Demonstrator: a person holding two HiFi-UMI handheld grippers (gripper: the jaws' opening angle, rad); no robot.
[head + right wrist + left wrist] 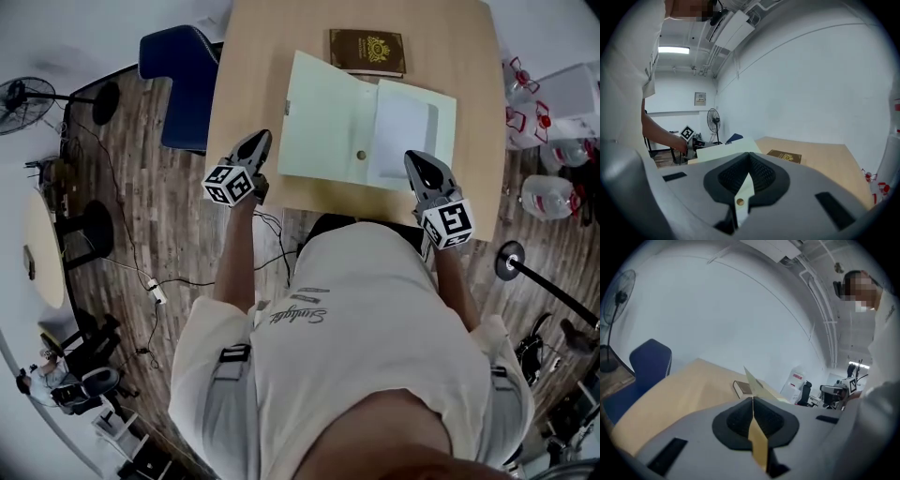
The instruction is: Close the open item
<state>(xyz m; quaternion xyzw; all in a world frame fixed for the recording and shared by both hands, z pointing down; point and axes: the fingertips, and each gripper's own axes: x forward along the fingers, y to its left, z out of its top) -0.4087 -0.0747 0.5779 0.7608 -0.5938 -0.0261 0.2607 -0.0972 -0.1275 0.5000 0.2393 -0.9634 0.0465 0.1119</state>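
Both pairs of jaws are pressed together and hold nothing: the left gripper (260,142) is just beside the left edge of the open folder (323,122), the right gripper (418,161) at its near right corner. The folder lies spread on the table (253,66), its left leaf apparently raised. Closing it well likely means catching that leaf and swinging it over while the right gripper steadies the base

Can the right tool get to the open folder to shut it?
Probably yes. The right tool sits over the near right corner of the folder, with nothing between them, though its jaws are together right now.
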